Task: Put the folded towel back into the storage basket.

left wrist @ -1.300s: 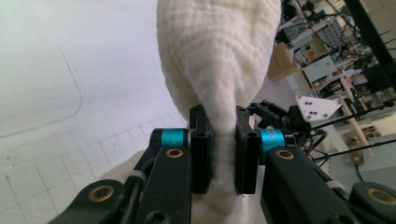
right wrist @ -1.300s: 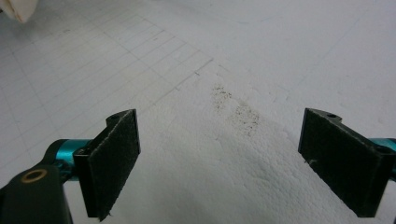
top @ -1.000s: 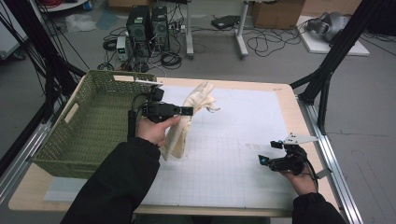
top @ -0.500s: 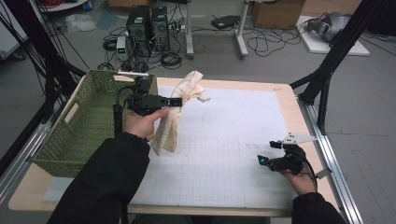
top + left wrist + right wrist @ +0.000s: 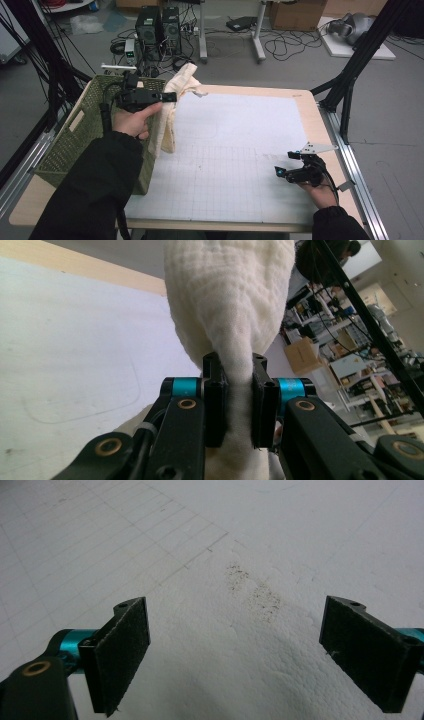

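Note:
A cream towel (image 5: 172, 107) hangs bunched from my left gripper (image 5: 170, 96), which is shut on its upper part beside the green woven basket (image 5: 75, 132). The towel's lower end dangles over the white mat's (image 5: 240, 150) left edge by the basket wall. In the left gripper view the cloth (image 5: 230, 300) is pinched between both black pads (image 5: 216, 400) and bulges above them. My right gripper (image 5: 281, 172) rests low near the mat's front right, open; in the right gripper view its pads (image 5: 122, 655) stand wide apart over bare mat with nothing between them.
The basket stands along the table's left side. Black frame struts (image 5: 350, 80) rise at the right rear corner, and a metal rail (image 5: 360, 175) runs along the right edge. Computer towers (image 5: 157, 25) and cables lie on the floor behind.
My left hand has carried the towel up and to the left, from over the mat to the basket's rim. The right gripper has stayed where it was.

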{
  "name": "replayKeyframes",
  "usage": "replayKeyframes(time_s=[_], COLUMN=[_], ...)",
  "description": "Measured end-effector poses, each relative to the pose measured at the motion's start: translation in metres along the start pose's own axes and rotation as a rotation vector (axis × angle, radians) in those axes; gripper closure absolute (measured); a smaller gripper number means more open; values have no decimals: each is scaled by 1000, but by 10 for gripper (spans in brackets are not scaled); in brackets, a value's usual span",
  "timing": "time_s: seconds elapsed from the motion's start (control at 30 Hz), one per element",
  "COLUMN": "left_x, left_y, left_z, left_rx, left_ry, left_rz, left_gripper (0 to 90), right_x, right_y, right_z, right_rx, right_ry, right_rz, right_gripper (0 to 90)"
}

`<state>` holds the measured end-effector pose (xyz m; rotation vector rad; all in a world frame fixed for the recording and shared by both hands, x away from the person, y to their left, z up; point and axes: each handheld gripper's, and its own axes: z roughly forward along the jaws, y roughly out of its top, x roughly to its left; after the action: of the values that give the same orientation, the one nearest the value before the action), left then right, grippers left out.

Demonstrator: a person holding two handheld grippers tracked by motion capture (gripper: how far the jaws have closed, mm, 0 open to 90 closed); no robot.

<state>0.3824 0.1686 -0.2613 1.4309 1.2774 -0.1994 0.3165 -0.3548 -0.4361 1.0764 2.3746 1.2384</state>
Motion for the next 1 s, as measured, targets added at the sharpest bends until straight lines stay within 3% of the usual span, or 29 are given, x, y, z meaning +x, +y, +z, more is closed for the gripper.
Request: replayKeyframes(time_s=[0.37,0.7,1.0], left_x=[21,31,46], left_y=[15,21,21], left_z=[-29,-62,-87], left_rx=[-64,-109,-106], left_ry=[40,84,125], left_rz=[-36,-37,-52], left_gripper=[798,799,798], right_x=[-1,-4,-5], right_y=[0,-1,-1], right_z=[3,7,10], right_rx=[17,24,29], right_ry=[0,2,8], right_rz=[-6,1,4], right_gripper=[120,120,120])
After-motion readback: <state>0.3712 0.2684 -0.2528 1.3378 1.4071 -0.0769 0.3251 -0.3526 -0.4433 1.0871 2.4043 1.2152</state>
